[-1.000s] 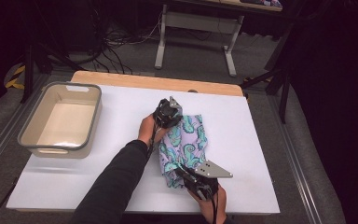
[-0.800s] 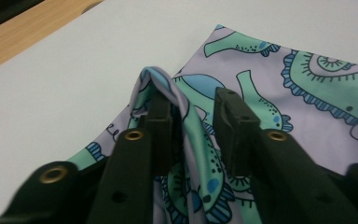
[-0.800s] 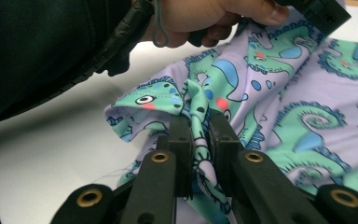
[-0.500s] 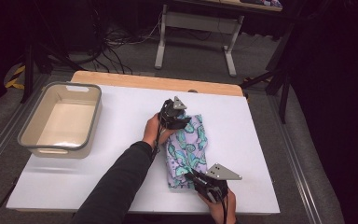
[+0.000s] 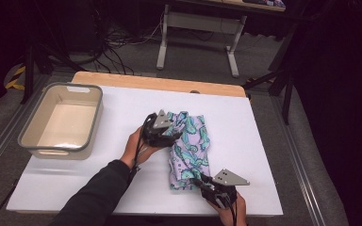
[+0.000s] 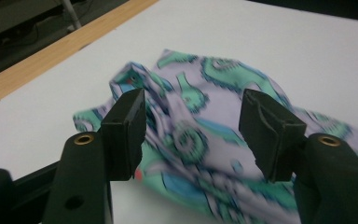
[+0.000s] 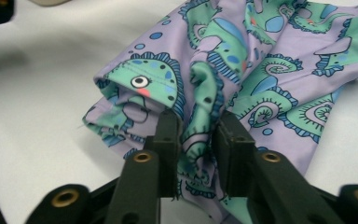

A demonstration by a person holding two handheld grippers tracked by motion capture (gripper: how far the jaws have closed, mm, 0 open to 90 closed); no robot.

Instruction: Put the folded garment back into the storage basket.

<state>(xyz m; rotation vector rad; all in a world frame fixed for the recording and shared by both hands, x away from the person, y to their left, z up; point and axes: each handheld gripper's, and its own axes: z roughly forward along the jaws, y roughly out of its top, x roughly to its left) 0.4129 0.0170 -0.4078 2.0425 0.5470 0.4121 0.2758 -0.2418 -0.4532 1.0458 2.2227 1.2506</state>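
No brand, label or readable writing showed anywhere on the things on the table; the only marks were the printed pattern on the folded lilac cloth with teal seahorse and fish figures [image 5: 188,146], which lay on the white table top [image 5: 264,141] slightly toward four o'clock of its centre, its long side running from twelve to six.

The left gripper [image 5: 162,134] sat at the cloth's nine-o'clock edge, near its far end. Its jaws had just been opening, and in the left gripper view they stood wide apart with the cloth [image 6: 200,135] lying loose beyond and between them, neither pad pressing on it. That view was blurred toward its lower right, so the cloth's near folds there were hard to make out.

The right gripper [image 5: 206,184] was at the cloth's six-o'clock end. Its jaws had also just been opening a little, yet in the right gripper view a bunched fold of the cloth [image 7: 261,70] stood between the fingers [image 7: 168,140] and both pads appeared to touch it; how firmly they pressed I cannot tell.

A grey-rimmed, cream plastic tub [image 5: 61,121] stood well apart at nine o'clock of the cloth. The person's left arm in a dark sleeve [image 5: 94,193] was cut off by the bottom edge, and the right hand [image 5: 231,207] was mostly hidden under its gripper's grey plate.
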